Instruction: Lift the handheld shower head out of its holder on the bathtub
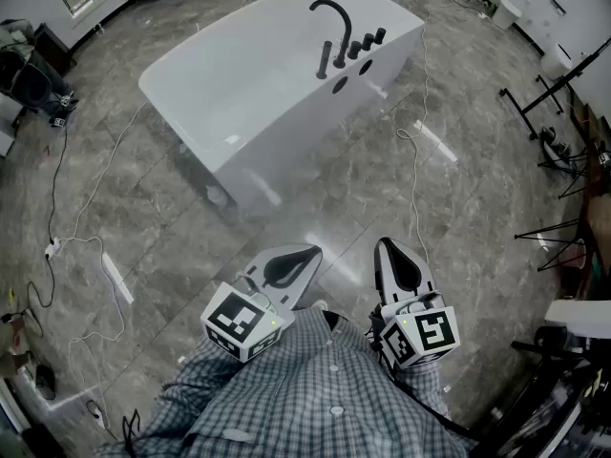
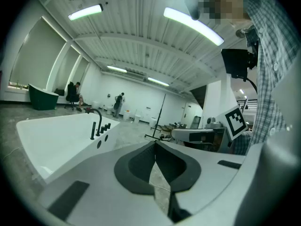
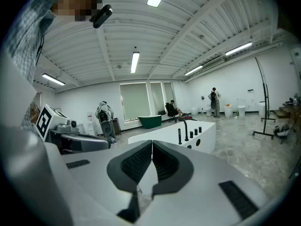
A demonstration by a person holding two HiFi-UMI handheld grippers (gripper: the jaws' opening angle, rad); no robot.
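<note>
A white bathtub (image 1: 239, 93) stands on the grey floor ahead of me. On its far rim a black arched faucet (image 1: 331, 10) rises, and the slim black handheld shower head (image 1: 326, 57) stands upright in its holder next to several black knobs (image 1: 367, 42). My left gripper (image 1: 312, 252) and right gripper (image 1: 384, 243) are held close to my body, well short of the tub, both shut and empty. The shower head (image 2: 93, 131) shows small at the left in the left gripper view. The right gripper view has the shower head (image 3: 179, 135) just right of centre.
Cables (image 1: 416, 151) trail over the floor on both sides of the tub, and a power strip (image 1: 116, 278) lies at the left. Black stands (image 1: 563, 151) crowd the right edge. A dark green tub (image 3: 149, 120) and people stand far off across the hall.
</note>
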